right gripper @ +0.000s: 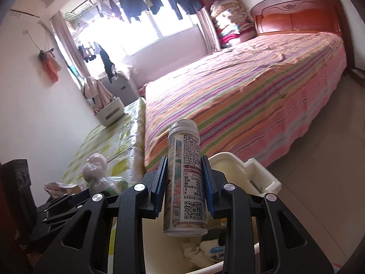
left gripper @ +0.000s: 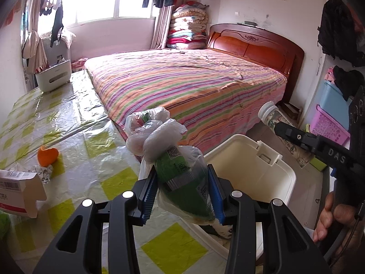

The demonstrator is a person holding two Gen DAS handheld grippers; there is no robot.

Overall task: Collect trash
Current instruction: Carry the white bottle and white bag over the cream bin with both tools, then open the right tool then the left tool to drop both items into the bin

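Left gripper point(left gripper: 182, 191) pinches a knotted plastic bag point(left gripper: 180, 171), right gripper point(right gripper: 185, 190) clamps a bottle point(right gripper: 185, 182), both poised over the white bin point(left gripper: 273, 183), apparently for dropping.

We see daylight blown out at the window point(left gripper: 95, 4) ahead; fisheye bends dark corners; the right view blurs slightly.

Bin point(left gripper: 248, 159) on floor between table point(left gripper: 75, 123) at left and bed point(left gripper: 187, 82) behind; peel point(left gripper: 47, 156), box point(left gripper: 20, 191) on table; tissues point(right gripper: 203, 251) in bin.
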